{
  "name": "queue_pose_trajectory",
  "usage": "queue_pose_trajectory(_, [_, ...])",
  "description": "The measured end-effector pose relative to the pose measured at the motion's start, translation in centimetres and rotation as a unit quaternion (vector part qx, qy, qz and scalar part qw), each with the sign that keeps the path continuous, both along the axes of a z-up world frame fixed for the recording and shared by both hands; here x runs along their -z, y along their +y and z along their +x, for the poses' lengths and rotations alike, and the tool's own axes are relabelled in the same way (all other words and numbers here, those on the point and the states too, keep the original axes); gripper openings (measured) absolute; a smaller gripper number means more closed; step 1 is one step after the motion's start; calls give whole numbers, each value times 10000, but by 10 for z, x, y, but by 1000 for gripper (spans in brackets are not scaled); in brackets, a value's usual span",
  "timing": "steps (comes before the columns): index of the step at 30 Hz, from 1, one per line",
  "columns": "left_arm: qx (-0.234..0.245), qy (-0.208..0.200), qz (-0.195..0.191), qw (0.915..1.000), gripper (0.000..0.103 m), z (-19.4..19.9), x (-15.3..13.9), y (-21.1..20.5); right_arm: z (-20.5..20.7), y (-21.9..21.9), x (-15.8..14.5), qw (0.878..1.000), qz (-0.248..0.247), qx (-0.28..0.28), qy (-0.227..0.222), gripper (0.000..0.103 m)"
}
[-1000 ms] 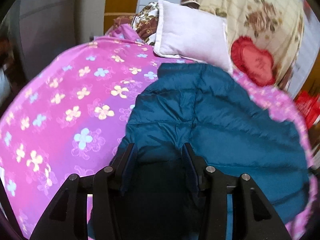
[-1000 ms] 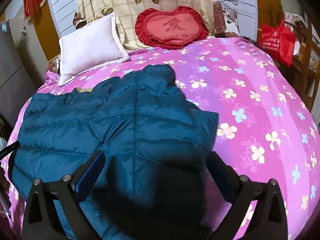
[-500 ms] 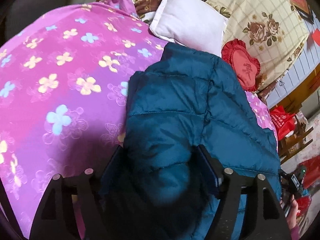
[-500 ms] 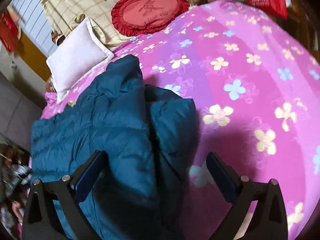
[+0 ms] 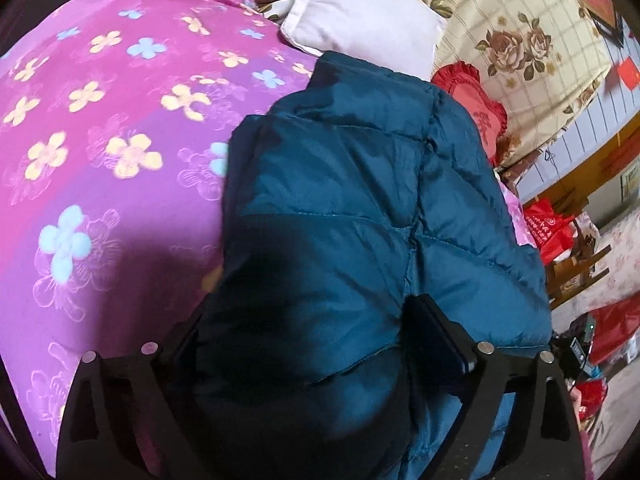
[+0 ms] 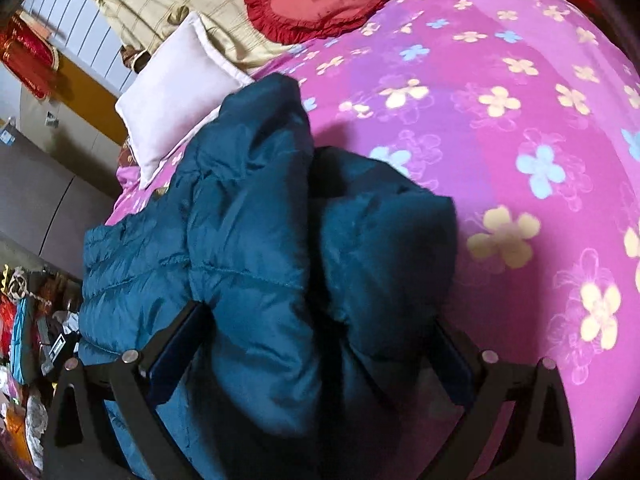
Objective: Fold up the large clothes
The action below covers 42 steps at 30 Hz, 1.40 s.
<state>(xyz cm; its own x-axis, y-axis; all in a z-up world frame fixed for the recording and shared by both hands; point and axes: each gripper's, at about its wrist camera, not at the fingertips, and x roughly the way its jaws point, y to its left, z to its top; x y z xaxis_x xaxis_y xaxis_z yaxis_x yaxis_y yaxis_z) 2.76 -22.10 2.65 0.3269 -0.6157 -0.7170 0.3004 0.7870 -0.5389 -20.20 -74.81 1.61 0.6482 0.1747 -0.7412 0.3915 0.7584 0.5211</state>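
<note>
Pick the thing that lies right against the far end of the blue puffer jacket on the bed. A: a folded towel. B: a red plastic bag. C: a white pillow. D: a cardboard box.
C: the white pillow lies at the far end of the blue puffer jacket on the pink floral bedspread, and the right wrist view shows them meeting too.

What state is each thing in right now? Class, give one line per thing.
Jacket: lying on the bed, partly folded, bunched between both sets of fingers.
Left gripper: open wide, jacket between its fingers.
Right gripper: open wide, jacket between its fingers.
White pillow: lying at the head of the bed.
</note>
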Motion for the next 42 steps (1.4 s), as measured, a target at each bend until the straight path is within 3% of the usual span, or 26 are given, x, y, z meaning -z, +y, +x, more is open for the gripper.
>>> queue_pose_trajectory(3, [29, -20, 30, 10000, 77, 0, 0, -3, 5, 13, 0, 9997, 10, -251, -65, 103])
queue_pose_trajectory(6, [136, -19, 44, 9999, 56, -4, 0, -9, 9, 32, -4, 9986, -272, -453, -94, 96])
queue_pose_trajectory(8, [139, -128, 106, 9998, 45, -11, -5, -13, 9, 39, -8, 9983, -342, -444, -153, 86])
queue_pose_trajectory(10, [164, -316, 167, 9992, 24, -17, -12, -15, 5, 44, -12, 9985, -337, -369, -238, 78])
queue_pose_trajectory(12, [137, -437, 194, 9988, 13, -26, -23, -14, 1, 49, -18, 9985, -342, -309, -310, 68])
queue_pose_trajectory(14, [121, -533, 228, 9982, 7, -34, -33, -12, -6, 54, -27, 9982, -346, -267, -418, 53])
queue_pose_trajectory(16, [118, -584, 217, 9980, 4, -44, -44, -7, -15, 59, -41, 9975, -392, -249, -539, 46])
queue_pose_trajectory(22, [295, -558, -77, 9980, 2, -88, -77, 20, -64, 76, -88, 9944, -389, -443, -875, 41])
queue_pose_trajectory(26, [536, -600, -2, 9968, 2, -132, -101, 38, -104, 94, -108, 9942, -332, -566, -851, 41])
queue_pose_trajectory(31, [547, -396, 142, 9976, 2, -176, -106, 66, -162, 116, -110, 9951, -43, -653, -738, 41])
queue_pose_trajectory(34, [421, -267, 435, 9978, 7, -192, -91, 73, -191, 125, -100, 9962, 61, -624, -607, 42])
queue_pose_trajectory(38, [63, 26, 943, 9955, 22, -191, -45, 69, -201, 129, -62, 9995, -140, -277, -76, 54])
queue_pose_trajectory(39, [-74, 35, 1025, 9947, 32, -190, -33, 68, -200, 130, -53, 9993, -293, -220, 50, 57])
queue_pose_trajectory(41, [-274, -109, 1052, 9940, 39, -193, -27, 69, -195, 135, -35, 9983, -551, -108, 173, 75])
queue_pose_trajectory(42, [-306, -158, 1092, 9934, 40, -195, -28, 69, -193, 137, -31, 9978, -624, -64, 205, 78])
